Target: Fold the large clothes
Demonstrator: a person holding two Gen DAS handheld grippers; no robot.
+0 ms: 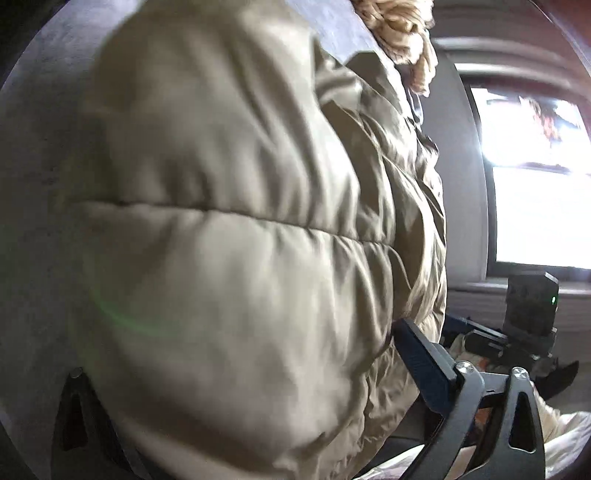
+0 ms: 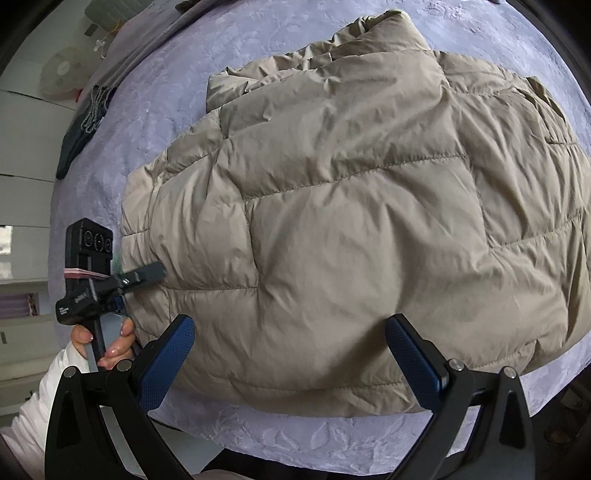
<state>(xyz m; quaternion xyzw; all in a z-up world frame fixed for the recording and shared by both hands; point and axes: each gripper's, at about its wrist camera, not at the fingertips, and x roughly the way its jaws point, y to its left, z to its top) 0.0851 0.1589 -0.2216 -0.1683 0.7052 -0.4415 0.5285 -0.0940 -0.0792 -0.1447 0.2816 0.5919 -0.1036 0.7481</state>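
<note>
Left wrist: beige puffer jacket fills nearly the whole view, bulging between the fingers of the left gripper. Only one blue pad visible, pressed against the fabric; the other hidden behind the jacket. Fur trim at top. Bright window to the right.

Right wrist: jacket spread, partly folded, on a lavender bed. Right gripper wide open, empty, hovering over the near hem. At left, a hand holding the left gripper, fingers closed on the jacket's edge.
</note>
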